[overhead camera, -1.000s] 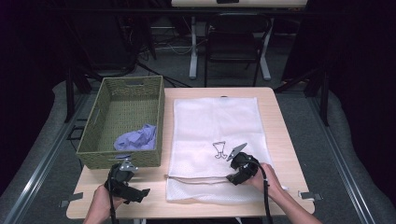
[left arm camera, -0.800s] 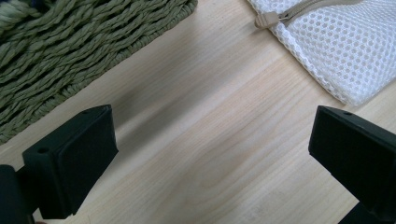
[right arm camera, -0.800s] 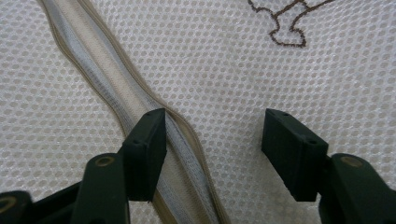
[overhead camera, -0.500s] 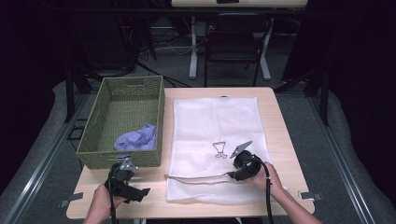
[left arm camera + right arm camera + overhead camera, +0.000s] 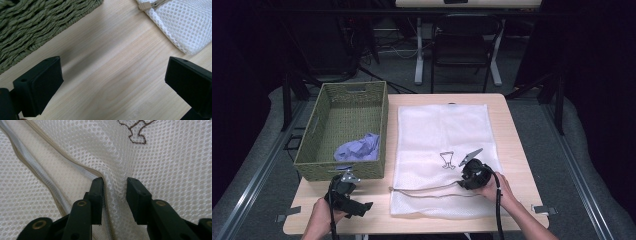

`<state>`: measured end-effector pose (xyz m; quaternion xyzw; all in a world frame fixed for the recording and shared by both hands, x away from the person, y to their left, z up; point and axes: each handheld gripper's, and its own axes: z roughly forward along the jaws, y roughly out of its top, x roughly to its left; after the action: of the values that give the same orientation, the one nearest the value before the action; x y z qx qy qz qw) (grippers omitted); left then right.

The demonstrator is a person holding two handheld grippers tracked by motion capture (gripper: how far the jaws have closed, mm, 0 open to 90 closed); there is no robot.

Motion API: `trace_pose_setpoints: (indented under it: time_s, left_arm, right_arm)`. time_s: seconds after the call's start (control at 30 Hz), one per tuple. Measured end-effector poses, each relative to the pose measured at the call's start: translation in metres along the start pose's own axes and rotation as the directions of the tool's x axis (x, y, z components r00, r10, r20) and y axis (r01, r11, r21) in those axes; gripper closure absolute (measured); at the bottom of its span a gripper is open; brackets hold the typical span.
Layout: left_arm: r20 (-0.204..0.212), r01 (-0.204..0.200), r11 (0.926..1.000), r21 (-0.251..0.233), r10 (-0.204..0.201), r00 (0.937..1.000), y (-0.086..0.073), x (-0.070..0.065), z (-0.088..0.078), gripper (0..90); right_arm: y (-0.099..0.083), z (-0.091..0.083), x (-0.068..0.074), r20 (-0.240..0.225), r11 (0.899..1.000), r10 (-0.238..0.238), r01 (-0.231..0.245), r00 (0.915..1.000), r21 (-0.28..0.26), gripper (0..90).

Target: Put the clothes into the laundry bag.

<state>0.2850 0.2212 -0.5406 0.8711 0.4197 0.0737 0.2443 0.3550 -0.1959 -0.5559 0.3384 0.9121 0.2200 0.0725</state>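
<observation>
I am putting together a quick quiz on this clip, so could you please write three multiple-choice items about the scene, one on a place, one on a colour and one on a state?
1. Where does the crumpled purple cloth lie?
A. On the white mesh zip bag
B. Inside the green woven basket
C. On the bare table

2. What colour is the small drawn figure on the white mesh zip bag?
A. Red
B. Blue
C. Dark brown

3. How do the jaws of the right gripper stand?
A. Wide apart over bare wood
B. Drawn in on a raised fold of mesh beside the zip
C. Clamped on the basket's rim

Answers: 1 B, the high view shows it within the walls of the green woven basket. 2 C, the outline reads dark brown in the right gripper view. 3 B, bunched mesh stands pinched between the pads; the jaws have just been closing.
</observation>
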Motion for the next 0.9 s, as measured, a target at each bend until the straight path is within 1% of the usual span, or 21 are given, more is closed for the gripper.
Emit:
trace_pose_setpoints:
  time_s: [0.03,0.1,0.13,0.23,0.37,0.47,0.5,0.63,0.73,0.77,0.8,0.9]
  left_arm:
    - [0.0,0.0,1.0,0.0,0.0,1.0,0.0,0.0,0.0,1.2]
    - [-0.002,0.001,1.0,0.0,-0.001,1.0,-0.001,0.0,0.0,1.2]
    - [-0.001,0.001,1.0,0.003,-0.001,1.0,-0.001,0.001,0.0,1.2]
    - [0.001,0.0,1.0,-0.001,0.0,1.0,-0.001,0.001,-0.001,1.3]
    - [0.007,-0.006,1.0,0.001,0.006,1.0,-0.001,0.0,0.0,1.8]
    - [0.016,-0.02,0.9997,0.014,0.019,0.9997,-0.001,-0.001,0.001,2.1]
    - [0.015,-0.021,0.9997,0.012,0.021,0.9997,0.0,-0.002,0.001,2.1]
    - [0.021,-0.019,0.9998,0.006,0.019,0.9996,-0.001,-0.002,0.0,2.2]
    - [0.021,-0.02,0.9998,0.005,0.02,0.9996,-0.001,-0.001,0.0,2.2]
    - [0.023,-0.021,0.9998,0.007,0.02,0.9995,-0.001,-0.001,0.0,2.2]
    - [0.023,-0.021,0.9998,0.007,0.02,0.9995,-0.001,-0.001,0.0,2.2]
    - [0.021,-0.025,0.9996,0.01,0.025,0.9995,-0.001,-0.002,0.0,2.4]
  right_arm:
    - [0.001,0.0,-0.001,0.004,1.0,-0.005,0.005,1.0,0.008,69.4]
    - [0.0,0.0,-0.002,0.001,1.0,-0.006,0.006,1.0,0.004,71.1]
    - [0.0,0.0,-0.004,-0.005,1.0,-0.002,0.002,1.0,-0.002,74.3]
    - [-0.001,0.0,-0.006,-0.013,1.0,0.003,-0.003,0.9999,-0.012,75.5]
    - [-0.001,0.0,-0.005,-0.012,1.0,0.005,-0.005,0.9999,-0.009,76.0]
    - [0.0,0.0,-0.006,-0.002,1.0,0.003,-0.003,1.0,-0.002,77.8]
    - [0.0,0.0,-0.006,-0.001,1.0,0.009,-0.009,1.0,-0.002,78.9]
    - [0.002,-0.002,-0.005,0.004,1.0,0.006,-0.006,1.0,0.002,80.8]
    - [0.003,-0.007,-0.004,0.005,1.0,-0.002,0.002,1.0,-0.024,82.3]
    - [0.003,-0.009,-0.004,0.006,1.0,0.003,-0.003,1.0,-0.031,82.7]
    - [0.003,-0.009,-0.004,0.006,1.0,0.003,-0.003,1.0,-0.031,82.7]
    - [0.004,-0.016,-0.004,0.007,0.998,-0.002,0.002,1.0,-0.062,83.4]
